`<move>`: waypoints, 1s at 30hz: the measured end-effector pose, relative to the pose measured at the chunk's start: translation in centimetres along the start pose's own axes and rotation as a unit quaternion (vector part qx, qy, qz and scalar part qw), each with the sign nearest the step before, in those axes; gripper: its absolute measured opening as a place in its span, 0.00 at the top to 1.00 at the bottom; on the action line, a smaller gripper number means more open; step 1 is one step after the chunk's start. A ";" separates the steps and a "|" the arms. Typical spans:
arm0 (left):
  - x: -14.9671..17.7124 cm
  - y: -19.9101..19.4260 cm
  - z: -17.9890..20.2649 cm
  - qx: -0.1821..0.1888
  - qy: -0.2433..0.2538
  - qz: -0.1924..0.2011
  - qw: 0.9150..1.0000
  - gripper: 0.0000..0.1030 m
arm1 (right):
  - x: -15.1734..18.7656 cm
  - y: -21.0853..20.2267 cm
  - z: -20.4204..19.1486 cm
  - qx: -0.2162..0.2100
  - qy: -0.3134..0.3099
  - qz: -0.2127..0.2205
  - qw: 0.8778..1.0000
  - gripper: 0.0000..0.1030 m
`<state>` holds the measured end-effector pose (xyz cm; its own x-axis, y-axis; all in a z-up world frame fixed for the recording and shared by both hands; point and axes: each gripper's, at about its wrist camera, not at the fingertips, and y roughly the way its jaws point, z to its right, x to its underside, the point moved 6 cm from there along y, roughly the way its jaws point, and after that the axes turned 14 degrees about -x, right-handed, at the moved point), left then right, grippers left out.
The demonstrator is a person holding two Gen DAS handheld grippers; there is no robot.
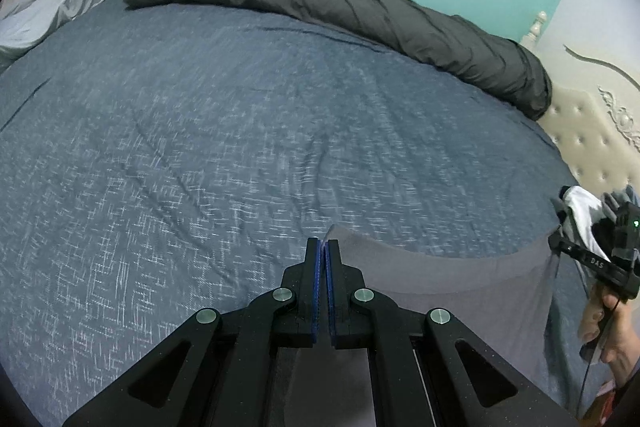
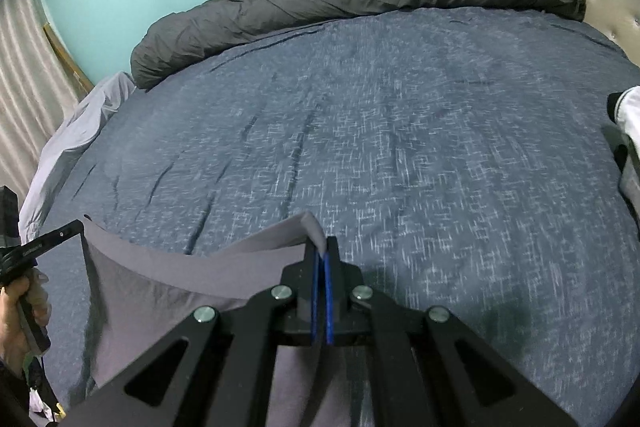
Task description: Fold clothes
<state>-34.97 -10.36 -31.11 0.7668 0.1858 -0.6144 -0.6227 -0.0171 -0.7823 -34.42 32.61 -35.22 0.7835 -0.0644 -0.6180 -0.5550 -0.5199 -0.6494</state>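
A grey garment (image 1: 460, 279) hangs stretched between my two grippers above the blue bed cover (image 1: 240, 131). My left gripper (image 1: 323, 247) is shut on its left top corner. My right gripper (image 2: 322, 251) is shut on its right top corner, which pokes up past the fingertips. The garment (image 2: 160, 287) sags in the middle and its lower part is hidden below both views. The right gripper also shows in the left wrist view (image 1: 560, 239), and the left gripper in the right wrist view (image 2: 78, 225), each pinching its end of the cloth.
A rolled dark grey duvet (image 1: 340, 11) lies along the far side of the bed by the teal wall. Light grey cloth (image 1: 44, 15) is bunched at the far left corner. A white-and-black garment (image 2: 630, 119) lies at the right edge, by the tufted headboard (image 1: 588, 147).
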 end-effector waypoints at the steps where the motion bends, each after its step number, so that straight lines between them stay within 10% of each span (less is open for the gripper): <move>1: 0.0 0.5 -0.1 -0.002 -0.001 -0.004 1.000 0.98 | -0.1 0.4 0.0 0.002 -0.001 -0.003 1.000 0.98; 13: 1.3 4.5 -1.0 -0.019 -0.001 -0.029 0.999 0.98 | -0.3 6.1 2.6 -0.002 0.036 -0.045 0.998 0.97; 16: 1.8 5.1 -1.3 -0.022 -0.001 -0.034 0.999 0.98 | -0.4 6.3 3.0 -0.008 0.049 -0.041 0.998 0.83; 22: 2.7 5.5 -1.5 -0.021 -0.002 -0.040 0.999 0.98 | -0.3 2.8 4.6 -0.051 0.090 0.009 0.995 0.71; 30: 3.0 4.7 -1.0 -0.022 0.004 -0.041 0.999 0.98 | 4.9 -1.0 5.2 -0.050 0.104 -0.052 0.992 0.71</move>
<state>-35.45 -10.86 -36.70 0.8166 0.1814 -0.5480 -0.5497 -0.0456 -0.8341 -31.50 37.24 -39.87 0.8811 -0.1746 -0.4395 -0.4464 -0.6138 -0.6511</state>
